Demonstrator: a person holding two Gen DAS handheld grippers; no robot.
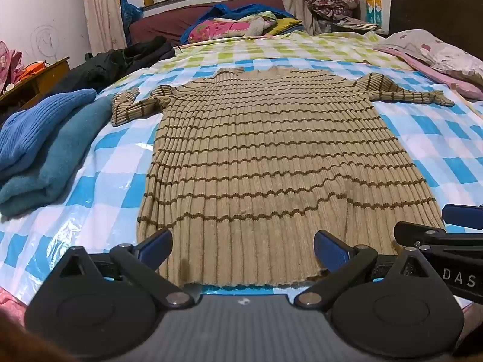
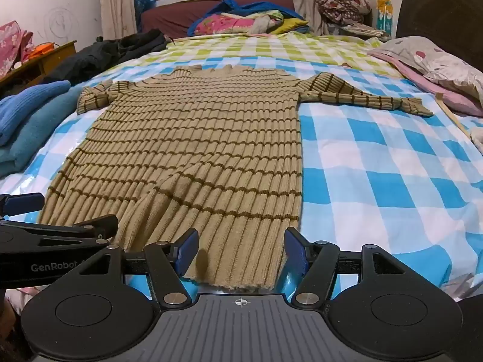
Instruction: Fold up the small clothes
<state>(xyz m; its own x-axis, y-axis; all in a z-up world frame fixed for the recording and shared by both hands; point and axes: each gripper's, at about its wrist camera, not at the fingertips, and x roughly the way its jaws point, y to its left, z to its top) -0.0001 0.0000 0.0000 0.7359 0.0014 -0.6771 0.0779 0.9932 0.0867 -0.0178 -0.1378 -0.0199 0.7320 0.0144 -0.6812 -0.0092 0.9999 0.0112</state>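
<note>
Left wrist view: I saw the tan striped sweater (image 1: 271, 157) lying flat on the checkered bed cover (image 1: 105, 163), sleeves out. Left gripper (image 1: 243, 249) was spread wide at the sweater's near hem, gripping nothing. Right gripper (image 2: 241, 249) was wide too, at the same hem (a ridge in the knit just ahead). Folded blue knits (image 1: 42, 147) lay left of the sweater.

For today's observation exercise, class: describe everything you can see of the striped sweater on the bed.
The striped sweater is tan ribbed knit with thin dark brown horizontal stripes. It lies flat and spread out on the checked bed cover, hem nearest the cameras, collar far. One sleeve stretches straight out; the other is bent back on itself. A slight ridge wrinkles the lower body. The left gripper and right gripper are open at the hem.
</note>
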